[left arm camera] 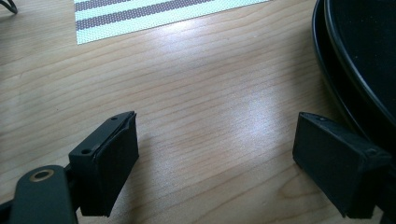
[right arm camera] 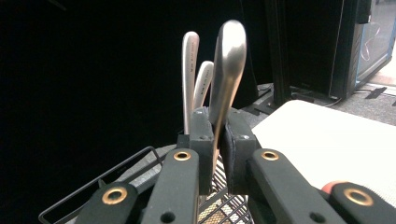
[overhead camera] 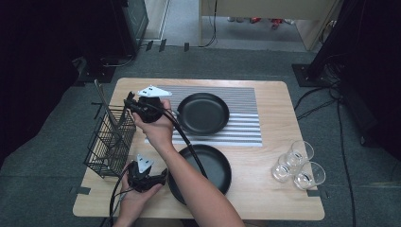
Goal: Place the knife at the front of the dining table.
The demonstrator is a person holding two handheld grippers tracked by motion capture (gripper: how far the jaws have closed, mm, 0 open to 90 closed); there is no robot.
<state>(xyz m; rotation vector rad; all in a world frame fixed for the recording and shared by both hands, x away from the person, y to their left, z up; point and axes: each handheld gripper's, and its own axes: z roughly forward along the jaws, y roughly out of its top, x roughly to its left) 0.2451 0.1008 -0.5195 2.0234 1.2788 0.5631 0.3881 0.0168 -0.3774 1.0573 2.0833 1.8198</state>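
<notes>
My right gripper (right arm camera: 215, 126) is shut on the handle of a silver utensil (right arm camera: 227, 70) that stands upright in a black wire basket (right arm camera: 93, 191). Two more silver handles (right arm camera: 189, 70) rise just behind it. From above, the right gripper (overhead camera: 128, 105) reaches across to the top of the basket (overhead camera: 111, 137) at the table's left edge. My left gripper (left arm camera: 215, 144) stands open over bare wood, nothing between its jaws, with the rim of a black plate (left arm camera: 355, 60) beside its right jaw. In the high view the left gripper (overhead camera: 163, 176) sits at the near left.
A second black plate (overhead camera: 203, 113) lies on a striped mat (overhead camera: 246, 118) at the table's middle. The near plate (overhead camera: 213, 170) lies under my right forearm. Three clear glasses (overhead camera: 298, 165) stand near the right edge. The basket overhangs the table's left side.
</notes>
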